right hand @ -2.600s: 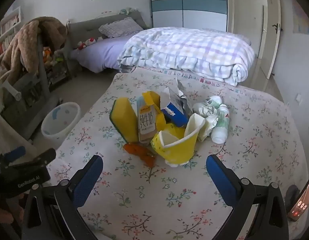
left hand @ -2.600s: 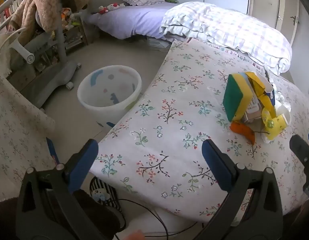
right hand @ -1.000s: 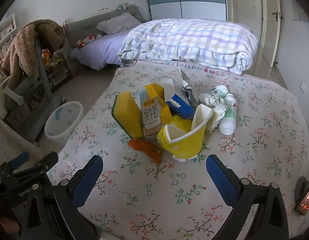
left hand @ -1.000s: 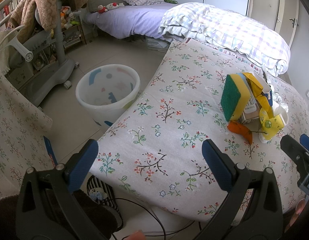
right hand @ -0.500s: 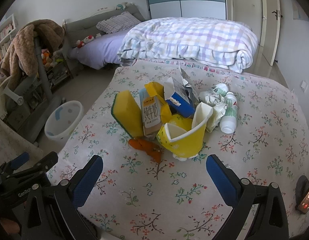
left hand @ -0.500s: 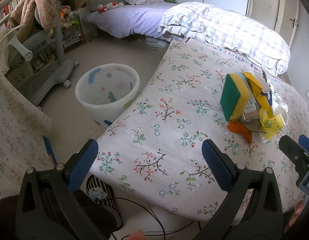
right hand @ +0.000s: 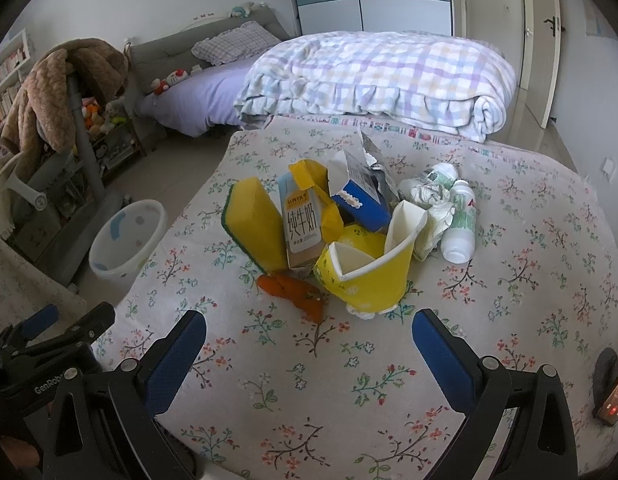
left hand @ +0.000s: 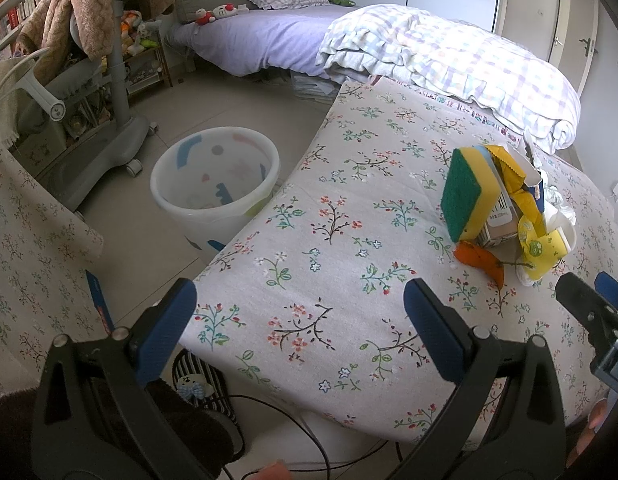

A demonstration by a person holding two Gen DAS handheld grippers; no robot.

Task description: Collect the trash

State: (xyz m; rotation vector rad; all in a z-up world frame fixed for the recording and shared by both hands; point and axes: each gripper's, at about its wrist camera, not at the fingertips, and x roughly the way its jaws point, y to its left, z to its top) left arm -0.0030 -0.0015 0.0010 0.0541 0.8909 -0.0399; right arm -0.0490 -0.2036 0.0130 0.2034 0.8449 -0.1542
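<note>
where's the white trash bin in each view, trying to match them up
Left wrist: white trash bin stands on the floor left of centre, against the floral table's edge.
Right wrist: same bin, at mid left, beyond the table's left edge.
Shared landmark: the yellow and green sponge in the trash pile.

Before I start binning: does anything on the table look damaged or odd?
Yes: the yellow paper cup is crushed and split open, lying tipped against the milk carton, and a blue box behind is torn open.

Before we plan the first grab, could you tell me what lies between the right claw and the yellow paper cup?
Only bare floral tablecloth, as the right wrist view shows: the open right claw hovers short of the yellow paper cup.
</note>
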